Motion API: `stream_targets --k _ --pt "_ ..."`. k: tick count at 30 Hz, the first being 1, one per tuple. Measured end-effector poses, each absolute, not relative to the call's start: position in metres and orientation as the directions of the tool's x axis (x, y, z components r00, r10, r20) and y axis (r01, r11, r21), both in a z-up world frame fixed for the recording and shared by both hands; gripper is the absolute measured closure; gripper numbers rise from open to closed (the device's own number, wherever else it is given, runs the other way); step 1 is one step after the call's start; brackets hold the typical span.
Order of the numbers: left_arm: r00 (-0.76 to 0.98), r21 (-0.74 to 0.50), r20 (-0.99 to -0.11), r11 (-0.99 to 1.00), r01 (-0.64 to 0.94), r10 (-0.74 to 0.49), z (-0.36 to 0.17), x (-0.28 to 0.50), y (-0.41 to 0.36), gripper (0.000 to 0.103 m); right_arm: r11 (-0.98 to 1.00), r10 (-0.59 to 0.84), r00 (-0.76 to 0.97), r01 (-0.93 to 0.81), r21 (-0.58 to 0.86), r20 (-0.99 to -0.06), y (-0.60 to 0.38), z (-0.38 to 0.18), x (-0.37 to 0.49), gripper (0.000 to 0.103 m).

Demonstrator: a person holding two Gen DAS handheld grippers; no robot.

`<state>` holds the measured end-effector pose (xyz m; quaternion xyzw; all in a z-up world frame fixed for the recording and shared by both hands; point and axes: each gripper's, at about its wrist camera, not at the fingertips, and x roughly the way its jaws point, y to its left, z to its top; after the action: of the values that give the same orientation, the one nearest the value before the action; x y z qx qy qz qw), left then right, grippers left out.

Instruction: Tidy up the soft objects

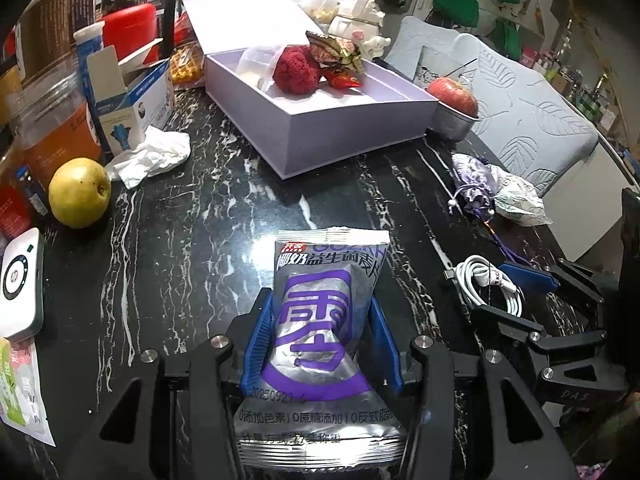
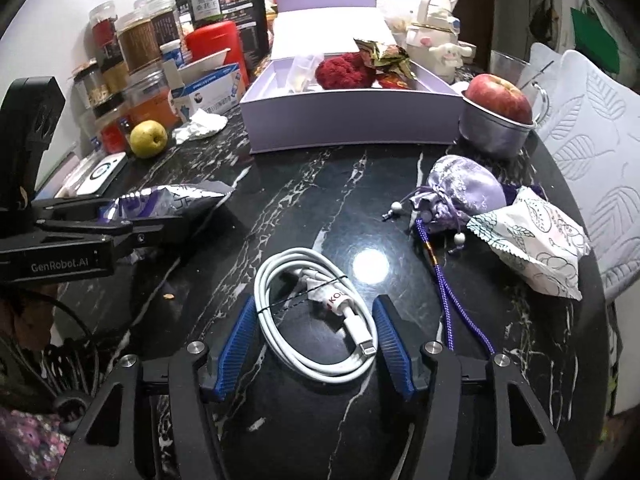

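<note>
- The left gripper [image 1: 322,336] holds a silver and purple snack packet [image 1: 326,320]; its blue pads press both sides of the packet, which bulges a little between them. In the right wrist view the packet seems lifted just above the dark marble surface [image 2: 320,200], but I cannot tell this for sure.
- I judge that the packet is held this way to carry it to the lavender box [image 1: 320,120], which stands open at the far side, a little left of the middle.
- In the box there are already a red plush item [image 1: 296,70], a crumpled gold wrapper [image 1: 336,50] and a clear bag, so it looks like the place for collecting the soft things.
- The right gripper [image 2: 316,340] is set at middle width around a coiled white cable [image 2: 316,316] that lies on the surface. The right pad is just beside the plug, and the left pad is close to the coil; firm contact is not clear.
- Both grippers point downward and forward at a slant, the left one at the left side and the right one near the middle.
- A lavender drawstring pouch [image 2: 464,192] and a white patterned packet [image 2: 536,248] wait at the right, touching each other.
- A yellow-green apple [image 2: 149,139] and a crumpled tissue [image 2: 200,126] lie at the far left, and a red apple [image 2: 500,98] sits in a metal cup [image 2: 492,132] just right of the box.
</note>
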<state>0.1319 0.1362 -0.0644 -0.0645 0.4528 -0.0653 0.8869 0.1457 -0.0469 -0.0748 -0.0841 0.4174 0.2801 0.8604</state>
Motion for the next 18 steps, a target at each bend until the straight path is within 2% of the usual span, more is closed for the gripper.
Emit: stream_targets --k 18 --pt "0.649 -0.136 -0.740 0.984 0.112 -0.177 -0.033 0.108 0.118 0.056 0.826 0.471 0.561 -0.552 0.117 -0.680 -0.063 -0.045 0.123 0.043"
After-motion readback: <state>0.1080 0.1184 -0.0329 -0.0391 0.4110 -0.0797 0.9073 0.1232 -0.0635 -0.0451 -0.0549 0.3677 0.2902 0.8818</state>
